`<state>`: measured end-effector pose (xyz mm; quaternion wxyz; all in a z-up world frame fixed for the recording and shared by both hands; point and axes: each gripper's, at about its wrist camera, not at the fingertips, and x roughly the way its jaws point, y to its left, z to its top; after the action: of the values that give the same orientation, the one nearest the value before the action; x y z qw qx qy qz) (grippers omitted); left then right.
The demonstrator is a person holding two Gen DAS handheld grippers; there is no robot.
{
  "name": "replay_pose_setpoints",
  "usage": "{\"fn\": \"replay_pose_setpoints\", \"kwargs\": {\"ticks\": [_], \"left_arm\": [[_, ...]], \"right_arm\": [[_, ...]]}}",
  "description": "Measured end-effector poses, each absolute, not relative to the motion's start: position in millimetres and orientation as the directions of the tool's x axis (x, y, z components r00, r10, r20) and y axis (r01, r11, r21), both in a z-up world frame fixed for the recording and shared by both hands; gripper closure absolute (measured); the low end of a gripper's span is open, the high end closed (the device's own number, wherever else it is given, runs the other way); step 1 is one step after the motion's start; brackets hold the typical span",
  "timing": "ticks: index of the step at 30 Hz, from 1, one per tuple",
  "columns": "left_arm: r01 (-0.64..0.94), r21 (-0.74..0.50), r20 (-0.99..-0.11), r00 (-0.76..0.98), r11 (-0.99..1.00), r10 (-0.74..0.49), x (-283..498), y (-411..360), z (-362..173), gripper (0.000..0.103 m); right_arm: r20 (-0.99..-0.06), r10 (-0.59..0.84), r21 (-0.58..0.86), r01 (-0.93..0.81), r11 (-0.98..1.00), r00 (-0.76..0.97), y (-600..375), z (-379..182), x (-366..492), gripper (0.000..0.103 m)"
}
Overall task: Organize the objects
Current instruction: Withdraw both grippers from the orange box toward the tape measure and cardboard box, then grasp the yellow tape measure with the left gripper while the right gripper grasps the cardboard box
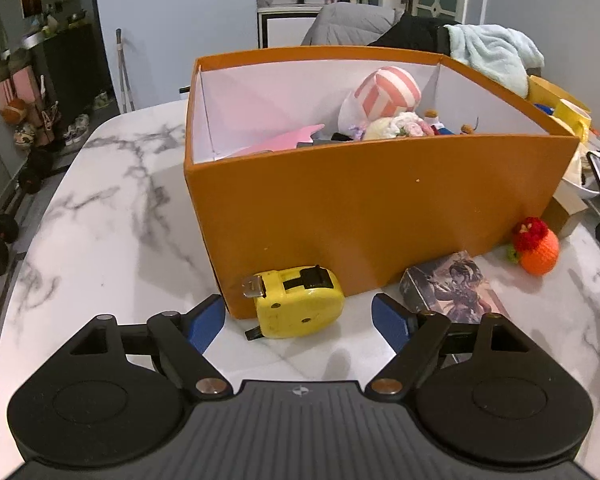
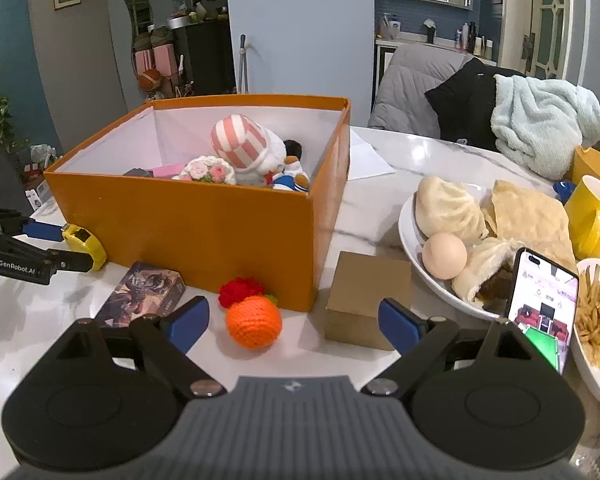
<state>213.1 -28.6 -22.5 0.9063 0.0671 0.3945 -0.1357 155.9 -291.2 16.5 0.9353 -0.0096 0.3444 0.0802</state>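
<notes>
An orange box (image 1: 364, 208) (image 2: 204, 236) stands on the marble table and holds plush toys, among them a pink-striped one (image 1: 384, 96) (image 2: 244, 144). A yellow tape measure (image 1: 298, 306) (image 2: 85, 242) lies against the box's near corner, just ahead of my open left gripper (image 1: 300, 320) (image 2: 56, 248), whose blue pads stand either side of it without touching. A printed card box (image 1: 448, 288) (image 2: 146, 294) lies right of it. My right gripper (image 2: 296, 320) is open, with a crocheted orange fruit (image 2: 253, 320) (image 1: 538, 248) between and just beyond its fingers, untouched.
A small brown cardboard box (image 2: 364, 300) sits by the right finger. To the right are a white plate (image 2: 410, 240) of buns and an egg, a propped phone (image 2: 544, 304), a bowl of fries (image 2: 598, 312) and a yellow mug (image 2: 592, 220). Clothes (image 2: 540, 128) are piled behind.
</notes>
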Motion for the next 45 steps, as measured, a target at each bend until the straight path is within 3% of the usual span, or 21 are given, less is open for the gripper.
{"fn": "replay_pose_setpoints", "kwargs": {"ticks": [9,13,24,26,27,30,34,39,45], "left_arm": [[0.275,0.009,-0.745,0.643,0.961,-0.177,219,-27,-31,0.014],[0.263,-0.011,-0.749,0.637,0.965,-0.182,221,-25,-31,0.015],[0.283,-0.002,-0.760,0.623,0.959,-0.186,220,-29,-33,0.016],[0.286,-0.002,-0.758,0.624,0.958,-0.188,219,-31,-33,0.016],[0.288,0.001,-0.758,0.625,0.958,-0.187,219,-32,-33,0.016],[0.289,-0.003,-0.758,0.624,0.957,-0.190,219,-32,-32,0.016],[0.296,-0.025,-0.759,0.616,0.955,-0.211,220,-28,-31,0.023],[0.296,-0.024,-0.757,0.619,0.955,-0.211,218,-24,-29,0.023],[0.287,-0.011,-0.756,0.624,0.958,-0.196,219,-24,-29,0.023]], "right_arm": [[-0.631,0.033,0.075,0.018,0.997,0.775,-307,-3,167,0.011],[-0.615,0.008,0.054,0.032,0.998,0.788,-303,-15,172,0.019],[-0.574,-0.061,0.023,0.090,0.996,0.817,-309,-38,182,0.021],[-0.577,-0.044,0.044,0.085,0.995,0.816,-313,-42,183,0.038],[-0.585,-0.031,0.050,0.074,0.996,0.811,-314,-43,185,0.041],[-0.590,-0.016,0.059,0.063,0.996,0.808,-316,-43,186,0.042],[-0.638,-0.013,0.045,0.054,0.998,0.770,-315,-36,189,0.042],[-0.743,0.029,0.021,-0.021,1.000,0.669,-304,-25,185,0.042],[-0.793,0.097,0.038,-0.111,0.993,0.601,-297,-20,177,0.042]]}}
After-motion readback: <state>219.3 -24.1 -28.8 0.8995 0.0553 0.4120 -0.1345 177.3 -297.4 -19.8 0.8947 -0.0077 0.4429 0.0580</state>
